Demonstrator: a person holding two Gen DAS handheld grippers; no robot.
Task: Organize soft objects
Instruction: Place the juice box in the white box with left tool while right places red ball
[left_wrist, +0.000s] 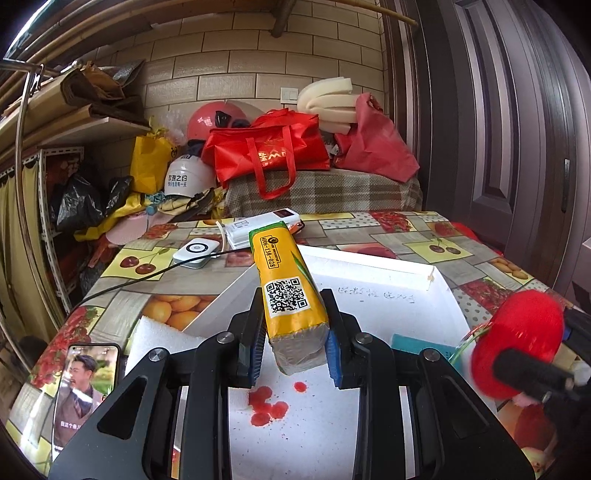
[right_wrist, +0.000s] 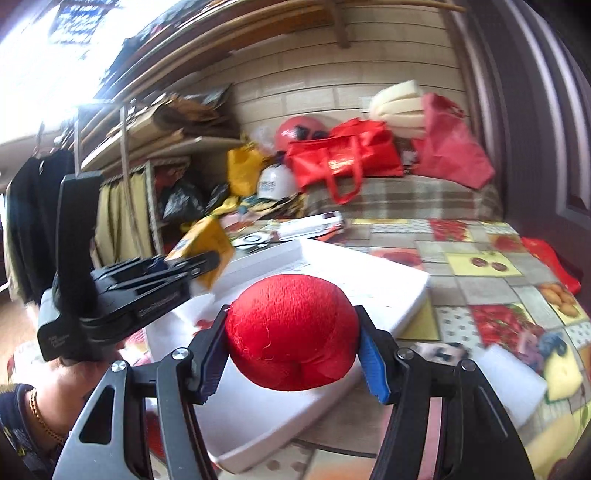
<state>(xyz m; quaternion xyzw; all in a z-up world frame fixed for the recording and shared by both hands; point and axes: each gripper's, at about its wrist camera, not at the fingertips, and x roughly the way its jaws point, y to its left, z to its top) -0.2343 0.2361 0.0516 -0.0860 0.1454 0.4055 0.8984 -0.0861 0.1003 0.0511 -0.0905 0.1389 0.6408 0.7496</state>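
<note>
Red ball (right_wrist: 291, 332) clamped in right gripper (right_wrist: 293, 354) over stained white tray (left_wrist: 369, 273); left gripper (left_wrist: 295, 354) clamps yellow pack (left_wrist: 288, 291), 12 o'clock.

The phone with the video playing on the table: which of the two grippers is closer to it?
Left. The left gripper, shut on the yellow packet, is just beside the phone at the table's near edge. The right gripper, holding the red ball, is farther off across the white tray.

Table w/ fruit-print oilcloth (left_wrist: 424, 236) had a shallow white foam tray (left_wrist: 369, 266), smartphone w/ lit screen (left_wrist: 85, 391), white round-button gadget (left_wrist: 195, 253) on it.
</note>
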